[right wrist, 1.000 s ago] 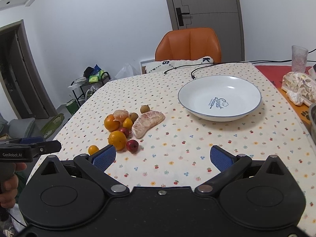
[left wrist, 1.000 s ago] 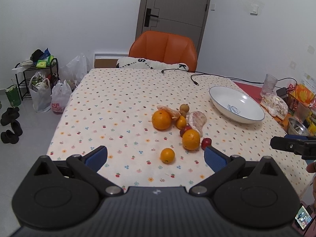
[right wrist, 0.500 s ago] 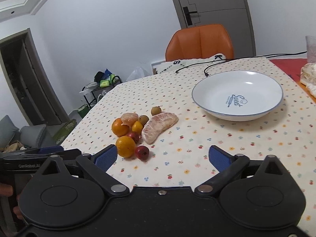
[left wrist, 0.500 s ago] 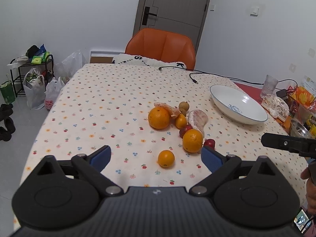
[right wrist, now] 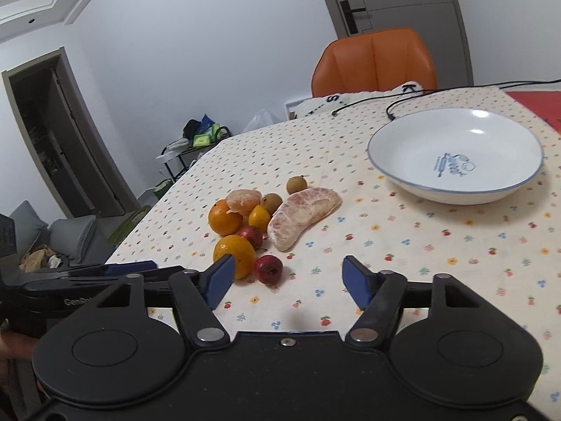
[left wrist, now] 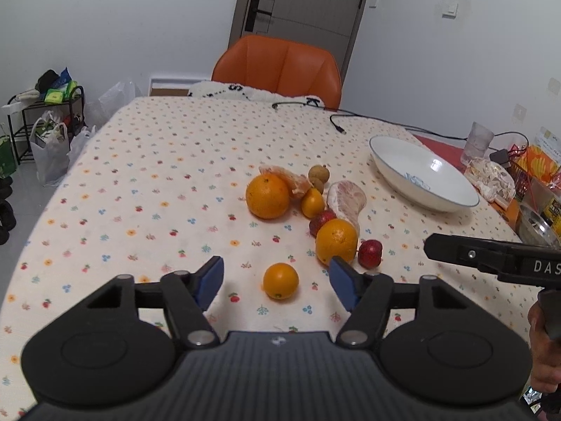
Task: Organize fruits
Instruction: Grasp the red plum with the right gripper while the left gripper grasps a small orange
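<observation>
A heap of fruit lies mid-table: two large oranges (left wrist: 267,196) (left wrist: 336,241), a small orange (left wrist: 281,280) nearest me, a peeled pomelo piece (left wrist: 347,198), a peeled mandarin (left wrist: 292,179), small red fruits (left wrist: 370,253) and brown longans (left wrist: 318,173). The white bowl (left wrist: 420,175) stands empty at the right. My left gripper (left wrist: 277,282) is open, its blue pads either side of the small orange. My right gripper (right wrist: 285,279) is open, just short of a red fruit (right wrist: 268,269) and a large orange (right wrist: 234,254). The pomelo piece (right wrist: 304,212) and the bowl (right wrist: 455,154) lie beyond.
An orange chair (left wrist: 280,66) stands at the table's far end, with black cables (left wrist: 336,124) trailing across the cloth. A glass (left wrist: 477,142), snack bags (left wrist: 491,182) and a metal bowl crowd the right edge. A shelf and bags (left wrist: 49,140) sit on the floor left.
Both grippers have moved forward and down toward the fruit heap; the small orange now sits between the left gripper's pads. The right one has swung left toward the red fruit.
</observation>
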The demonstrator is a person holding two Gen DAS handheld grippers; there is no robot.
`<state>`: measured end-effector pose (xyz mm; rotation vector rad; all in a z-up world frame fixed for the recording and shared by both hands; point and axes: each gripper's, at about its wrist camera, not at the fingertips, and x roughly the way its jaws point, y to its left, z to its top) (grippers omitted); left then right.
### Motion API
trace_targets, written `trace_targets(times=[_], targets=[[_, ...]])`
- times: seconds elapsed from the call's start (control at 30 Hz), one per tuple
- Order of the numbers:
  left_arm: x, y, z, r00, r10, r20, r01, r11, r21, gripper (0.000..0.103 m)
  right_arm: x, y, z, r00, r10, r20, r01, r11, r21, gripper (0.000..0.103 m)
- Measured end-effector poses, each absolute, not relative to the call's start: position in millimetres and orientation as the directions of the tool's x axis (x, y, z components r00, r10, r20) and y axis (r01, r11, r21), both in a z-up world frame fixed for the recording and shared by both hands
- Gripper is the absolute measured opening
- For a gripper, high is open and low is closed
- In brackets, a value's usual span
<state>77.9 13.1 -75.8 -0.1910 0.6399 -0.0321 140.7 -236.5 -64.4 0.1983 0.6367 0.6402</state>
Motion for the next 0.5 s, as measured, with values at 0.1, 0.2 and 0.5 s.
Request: trace_targets(times=[0.1,0.2,0.5], targets=[[82,12,-81,0.791,-0.099,-0.604,-0.025,0.981,-0.194,0.057,145,-232,-68,0.603,0.626,-0.495,-0.502,0.780,0.374,0.057],[86,11,-85,0.783,-0.106,-0.613,-0.023,0.980,-0.198,0.052,149,-227,-71,0.588,0.636,-0.500,-0.510,0.771,0.381,0.052],[94,13,-89,0.780,-0.118,-0.614,-0.019,0.977,-0.211,0.025,162,-209,-80,0.551,0.649,-0.525,-0.530,0.758,0.380,0.046]])
